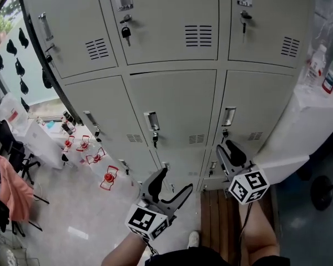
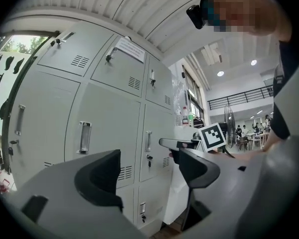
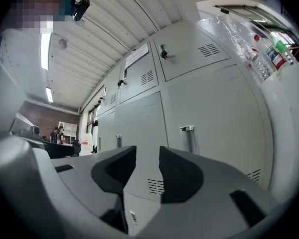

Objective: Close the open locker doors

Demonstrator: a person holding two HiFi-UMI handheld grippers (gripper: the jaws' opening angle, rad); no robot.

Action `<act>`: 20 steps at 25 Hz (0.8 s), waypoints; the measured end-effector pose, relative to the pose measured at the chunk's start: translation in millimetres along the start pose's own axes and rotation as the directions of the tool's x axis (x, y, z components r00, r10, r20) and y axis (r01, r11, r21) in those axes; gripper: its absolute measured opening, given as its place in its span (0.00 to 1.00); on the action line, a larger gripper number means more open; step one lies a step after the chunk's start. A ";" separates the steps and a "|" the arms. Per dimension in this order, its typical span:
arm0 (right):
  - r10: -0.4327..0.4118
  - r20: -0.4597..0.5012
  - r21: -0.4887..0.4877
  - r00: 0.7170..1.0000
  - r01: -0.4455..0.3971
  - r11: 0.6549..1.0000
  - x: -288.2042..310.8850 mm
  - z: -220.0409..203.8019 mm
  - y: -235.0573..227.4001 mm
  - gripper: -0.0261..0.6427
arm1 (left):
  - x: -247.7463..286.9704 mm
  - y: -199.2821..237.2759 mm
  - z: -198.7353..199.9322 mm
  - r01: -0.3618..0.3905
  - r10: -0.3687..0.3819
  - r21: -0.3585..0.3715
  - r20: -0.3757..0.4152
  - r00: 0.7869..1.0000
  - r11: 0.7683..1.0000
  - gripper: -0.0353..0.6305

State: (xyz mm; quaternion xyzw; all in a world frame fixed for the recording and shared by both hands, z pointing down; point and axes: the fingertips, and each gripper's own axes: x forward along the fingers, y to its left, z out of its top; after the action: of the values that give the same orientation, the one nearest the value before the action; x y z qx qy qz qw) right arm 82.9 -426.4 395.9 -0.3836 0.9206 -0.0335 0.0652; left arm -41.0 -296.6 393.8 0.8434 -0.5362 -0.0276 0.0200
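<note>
A bank of grey lockers (image 1: 172, 110) fills the head view, and every door I see there lies flush and closed, with keys hanging in several locks. My left gripper (image 1: 176, 182) is held low in front of the bottom row, its jaws wide apart and empty. My right gripper (image 1: 226, 147) hovers near the handle (image 1: 228, 116) of a middle-row door, its jaws a narrow gap apart with nothing between them. The left gripper view shows my left gripper (image 2: 149, 171) facing the lockers (image 2: 104, 123). The right gripper view shows my right gripper (image 3: 147, 166) before a door handle (image 3: 188, 136).
A white-covered counter (image 1: 316, 101) with bottles (image 1: 322, 65) stands right of the lockers. A wooden pallet (image 1: 222, 215) lies on the floor below my right hand. Red stands (image 1: 108, 177), chairs and a pink cloth (image 1: 14, 187) sit at the left.
</note>
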 end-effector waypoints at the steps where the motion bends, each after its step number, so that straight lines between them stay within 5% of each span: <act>1: -0.006 0.005 0.000 1.000 0.006 1.000 -6.0 0.1 11.6 0.27 | -9.2 0.7 2.2 0.007 -0.007 -0.005 0.002 1.000 1.000 0.63; 7: -0.100 0.052 0.000 0.994 0.100 0.995 -39.5 10.9 89.9 0.11 | -89.9 13.2 14.1 0.079 -0.079 0.018 0.015 0.997 0.997 0.58; 17: -0.216 0.102 -0.039 0.971 0.221 0.974 -106.8 25.1 233.1 0.05 | -227.0 36.9 32.2 0.172 -0.172 0.004 0.055 0.984 0.985 0.09; 20: -0.241 0.084 -0.088 0.967 0.248 0.965 -125.7 23.7 261.9 0.05 | -249.7 37.7 38.5 0.186 -0.184 -0.015 0.072 0.980 0.982 0.08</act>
State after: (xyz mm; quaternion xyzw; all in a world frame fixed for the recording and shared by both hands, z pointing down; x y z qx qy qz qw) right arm -9.9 -153.1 355.0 -0.4980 0.8637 0.0177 0.0750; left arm -183.4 -86.6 364.1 0.8878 -0.4555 -0.0649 0.0076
